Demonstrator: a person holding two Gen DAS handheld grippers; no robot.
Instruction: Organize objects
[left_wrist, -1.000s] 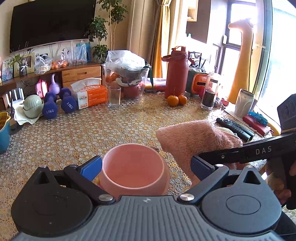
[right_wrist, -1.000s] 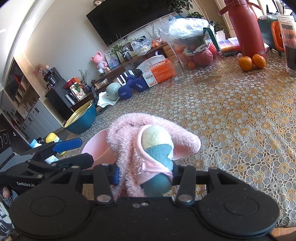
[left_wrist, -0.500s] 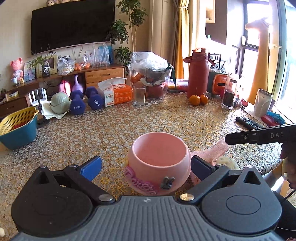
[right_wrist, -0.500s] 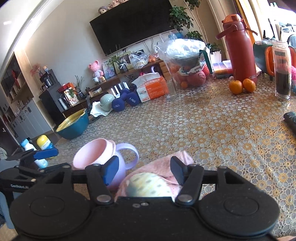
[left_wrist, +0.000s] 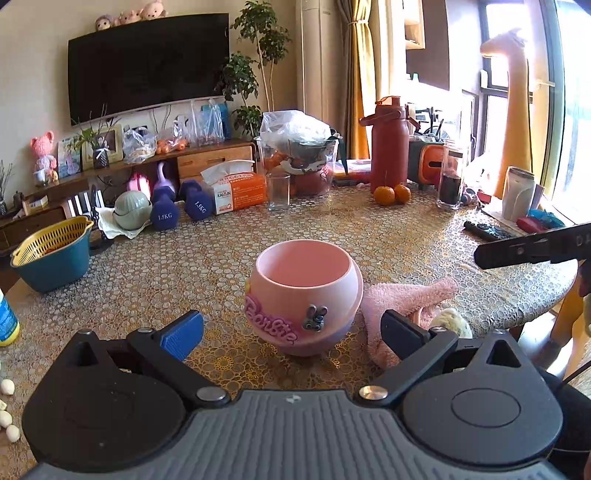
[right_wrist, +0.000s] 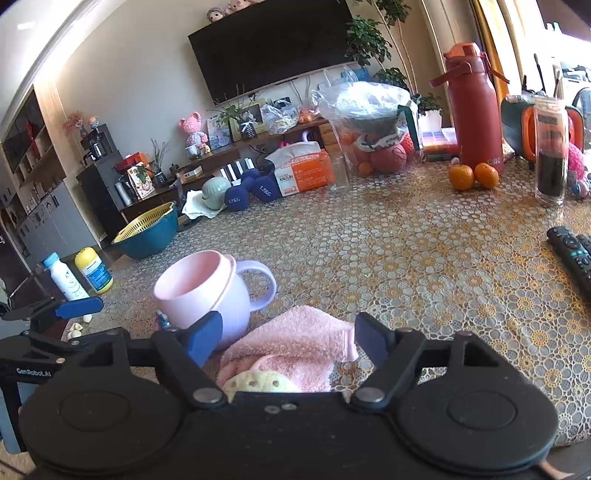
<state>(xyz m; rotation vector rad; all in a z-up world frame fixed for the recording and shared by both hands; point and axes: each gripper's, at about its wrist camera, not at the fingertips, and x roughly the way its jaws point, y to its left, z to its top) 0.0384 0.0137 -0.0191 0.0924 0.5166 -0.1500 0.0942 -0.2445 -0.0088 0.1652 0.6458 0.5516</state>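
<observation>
A pink round mug (left_wrist: 304, 295) with "Barbie" lettering stands upright on the lace-covered table (left_wrist: 184, 273); it also shows in the right wrist view (right_wrist: 207, 291) with its lilac handle. A pink fluffy towel (right_wrist: 295, 343) with a yellow-green sponge (right_wrist: 258, 384) lies flat right beside the mug; the towel shows in the left wrist view (left_wrist: 402, 302). My left gripper (left_wrist: 291, 328) is open and empty, just before the mug. My right gripper (right_wrist: 288, 338) is open and empty above the towel.
A teal basket with yellow strainer (left_wrist: 51, 258) sits at the left edge. Blue dumbbells (left_wrist: 166, 218), a tissue box (left_wrist: 236, 192), a glass (left_wrist: 279, 192), a red bottle (left_wrist: 389, 147), oranges (left_wrist: 391, 194) and remotes (right_wrist: 572, 254) stand around the table's far and right sides.
My right gripper opened and let the towel and sponge drop onto the table beside the mug. Both grippers drew back from the mug and towel.
</observation>
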